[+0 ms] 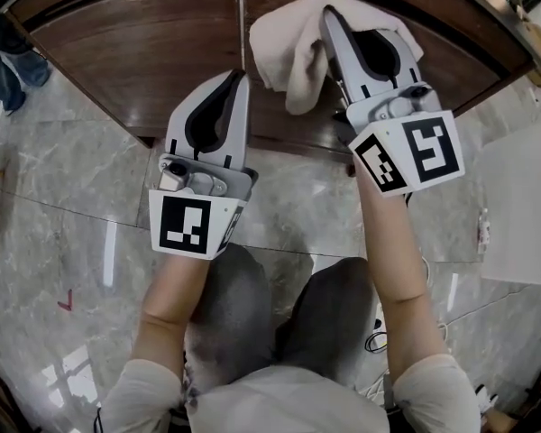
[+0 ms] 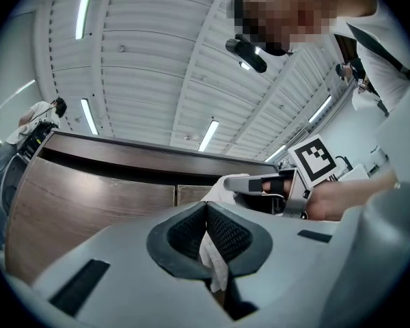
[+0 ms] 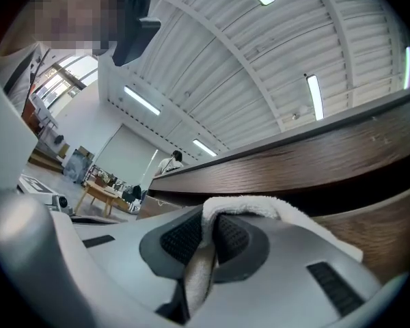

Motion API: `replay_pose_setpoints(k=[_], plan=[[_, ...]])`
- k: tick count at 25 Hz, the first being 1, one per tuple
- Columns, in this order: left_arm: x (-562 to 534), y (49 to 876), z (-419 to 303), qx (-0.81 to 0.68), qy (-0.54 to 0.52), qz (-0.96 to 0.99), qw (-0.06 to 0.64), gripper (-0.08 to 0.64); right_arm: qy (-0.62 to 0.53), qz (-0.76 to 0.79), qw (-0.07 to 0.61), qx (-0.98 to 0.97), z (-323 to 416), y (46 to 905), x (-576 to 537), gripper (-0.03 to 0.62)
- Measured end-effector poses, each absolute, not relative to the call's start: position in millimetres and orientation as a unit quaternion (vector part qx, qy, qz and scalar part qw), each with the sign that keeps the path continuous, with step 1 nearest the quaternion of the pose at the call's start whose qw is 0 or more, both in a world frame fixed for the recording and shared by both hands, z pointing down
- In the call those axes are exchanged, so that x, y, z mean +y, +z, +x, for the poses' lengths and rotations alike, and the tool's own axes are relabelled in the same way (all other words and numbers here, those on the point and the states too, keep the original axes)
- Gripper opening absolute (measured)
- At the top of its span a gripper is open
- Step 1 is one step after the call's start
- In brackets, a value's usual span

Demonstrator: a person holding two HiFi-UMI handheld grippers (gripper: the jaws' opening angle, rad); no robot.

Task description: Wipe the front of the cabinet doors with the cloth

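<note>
Two dark wooden cabinet doors point(image 1: 144, 43) run across the top of the head view, with a seam between them. My right gripper point(image 1: 329, 14) is shut on a white cloth point(image 1: 288, 43) and holds it against the right door; the cloth drapes left over the seam. In the right gripper view the cloth point(image 3: 260, 207) folds over the closed pads of this gripper point(image 3: 208, 224). My left gripper point(image 1: 239, 78) is shut, its tip close to the door beside the cloth. A thin white strip point(image 2: 215, 262) shows behind the closed pads of the left gripper point(image 2: 206, 207); what it is stays unclear.
A grey marble floor point(image 1: 72, 206) lies below the cabinet, and the person's knees point(image 1: 279, 305) are close to it. Someone in jeans point(image 1: 4, 52) stands at the far left. A white object point(image 1: 523, 215) and cables point(image 1: 379, 336) sit at the right.
</note>
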State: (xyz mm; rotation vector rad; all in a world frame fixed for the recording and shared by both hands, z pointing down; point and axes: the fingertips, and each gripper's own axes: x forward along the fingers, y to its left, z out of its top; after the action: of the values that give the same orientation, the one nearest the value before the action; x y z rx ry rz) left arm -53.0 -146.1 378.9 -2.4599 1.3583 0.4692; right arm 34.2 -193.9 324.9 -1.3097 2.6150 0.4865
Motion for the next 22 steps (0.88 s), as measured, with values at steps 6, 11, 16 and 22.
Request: replay_pose_setpoints(k=[6, 11, 16, 22], plan=[[-146.5, 376.6, -40.0, 0.466, 0.164, -0.858, 0.140, 0.017, 0.165, -0.446, 0.077, 0.876, 50.2, 325.5, -194.2, 0.052], [-147.6, 379.6, -36.7, 0.461, 0.163, -0.862, 0.133, 0.017, 0.165, -0.454, 0.070, 0.873, 64.6, 327.1, -192.0, 0.052], [-149.1, 380.1, -26.6, 0.452, 0.161, -0.867, 0.136, 0.017, 0.168, -0.460, 0.062, 0.870, 75.5, 329.8, -190.2, 0.052], [-144.4, 378.6, 1.9, 0.436, 0.161, -0.875, 0.136, 0.017, 0.172, -0.487, 0.060, 0.854, 118.4, 328.3, -177.8, 0.052]])
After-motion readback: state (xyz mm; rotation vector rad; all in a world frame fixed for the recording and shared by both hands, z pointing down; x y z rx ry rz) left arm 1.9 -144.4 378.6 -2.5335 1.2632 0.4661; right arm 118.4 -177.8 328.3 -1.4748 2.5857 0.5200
